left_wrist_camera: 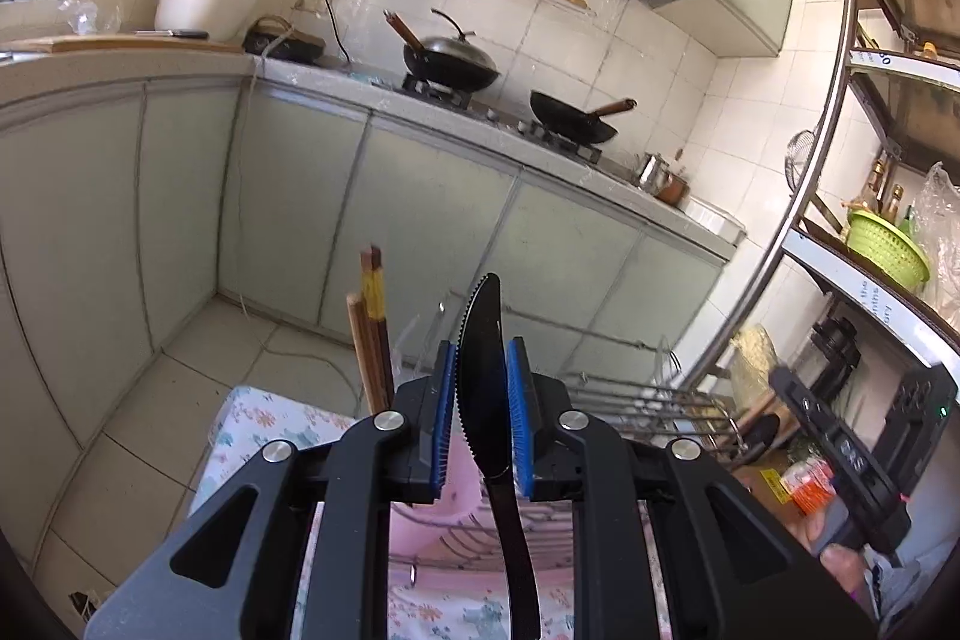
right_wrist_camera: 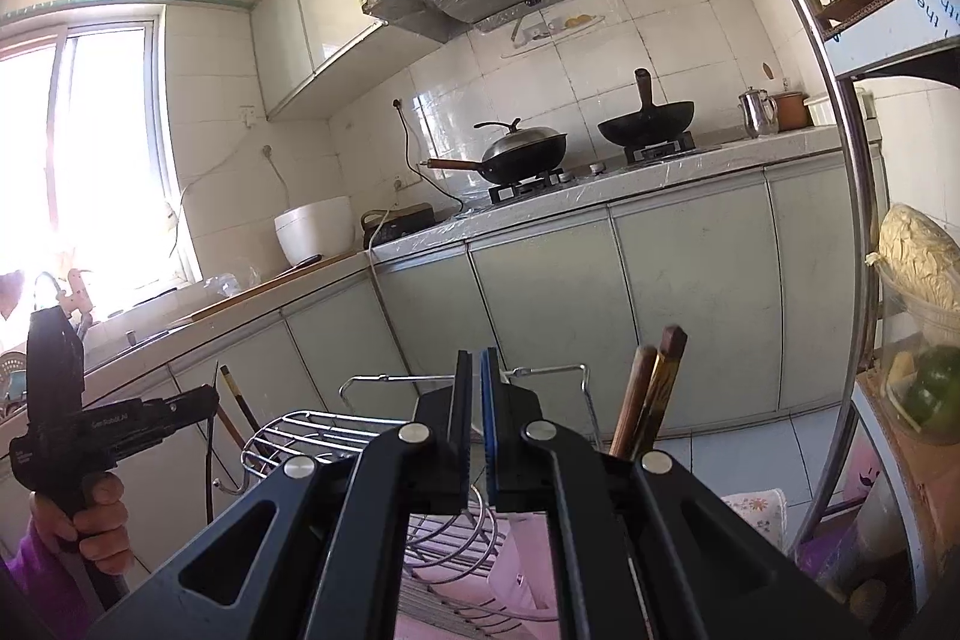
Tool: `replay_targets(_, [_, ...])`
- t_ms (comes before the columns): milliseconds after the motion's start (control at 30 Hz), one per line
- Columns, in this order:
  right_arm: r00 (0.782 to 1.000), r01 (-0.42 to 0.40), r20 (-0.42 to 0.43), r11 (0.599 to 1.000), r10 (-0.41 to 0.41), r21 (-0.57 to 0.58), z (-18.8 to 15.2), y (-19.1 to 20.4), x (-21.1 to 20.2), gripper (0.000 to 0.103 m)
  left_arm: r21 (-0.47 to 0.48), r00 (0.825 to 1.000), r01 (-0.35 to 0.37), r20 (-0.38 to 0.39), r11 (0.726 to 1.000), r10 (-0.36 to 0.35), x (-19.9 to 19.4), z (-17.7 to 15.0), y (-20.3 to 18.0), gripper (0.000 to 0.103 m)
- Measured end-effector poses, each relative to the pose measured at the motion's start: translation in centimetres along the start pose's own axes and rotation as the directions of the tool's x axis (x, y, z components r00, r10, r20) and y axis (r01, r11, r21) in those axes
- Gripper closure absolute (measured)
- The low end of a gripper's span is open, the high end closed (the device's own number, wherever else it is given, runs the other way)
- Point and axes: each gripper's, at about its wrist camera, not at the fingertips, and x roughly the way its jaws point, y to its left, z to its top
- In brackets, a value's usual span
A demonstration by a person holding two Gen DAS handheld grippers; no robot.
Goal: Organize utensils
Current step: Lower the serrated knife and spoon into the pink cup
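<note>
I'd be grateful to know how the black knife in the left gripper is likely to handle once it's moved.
The black knife looks like thin plastic, so probably light and slightly bendy. The left gripper pinches only its blade, so it may pivot. Its glossy surface could slip.

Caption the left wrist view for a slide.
Left gripper holds a black knife upright above a wire dish rack, chopsticks standing beside it, kitchen stove behind.

Each claw (left_wrist_camera: 483, 388) is black, with blue ribbed pads (left_wrist_camera: 445, 418) and round silver screws. A purple sleeve (right_wrist_camera: 42, 574) shows at lower left of the right wrist view.
</note>
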Motion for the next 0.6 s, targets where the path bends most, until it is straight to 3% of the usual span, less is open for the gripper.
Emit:
replay_targets(200, [0.998,-0.013,-0.054,0.999,0.016,0.049,-1.8,-0.5,0.0,0.1,-0.007,0.99,-0.072,0.122,0.997,0.073,0.7,0.8,-0.2,0.087])
replay_targets(367, [0.996,-0.021,-0.085,0.997,0.027,0.075,-2.9,-1.0,0.1,0.1,0.035,0.952,-0.166,0.267,0.986,0.15,1.5,0.2,-1.2,0.087])
replay_targets(467, [0.995,-0.027,-0.092,0.996,0.034,0.086,-3.3,-1.1,0.0,0.1,0.072,0.919,-0.224,0.347,0.972,0.186,2.0,-0.8,-1.8,0.087])
replay_targets(600, [0.994,-0.031,-0.098,0.995,0.041,0.097,-3.7,-1.3,-0.1,0.1,0.116,0.897,-0.279,0.386,0.953,0.216,3.3,-2.3,-2.3,0.087])
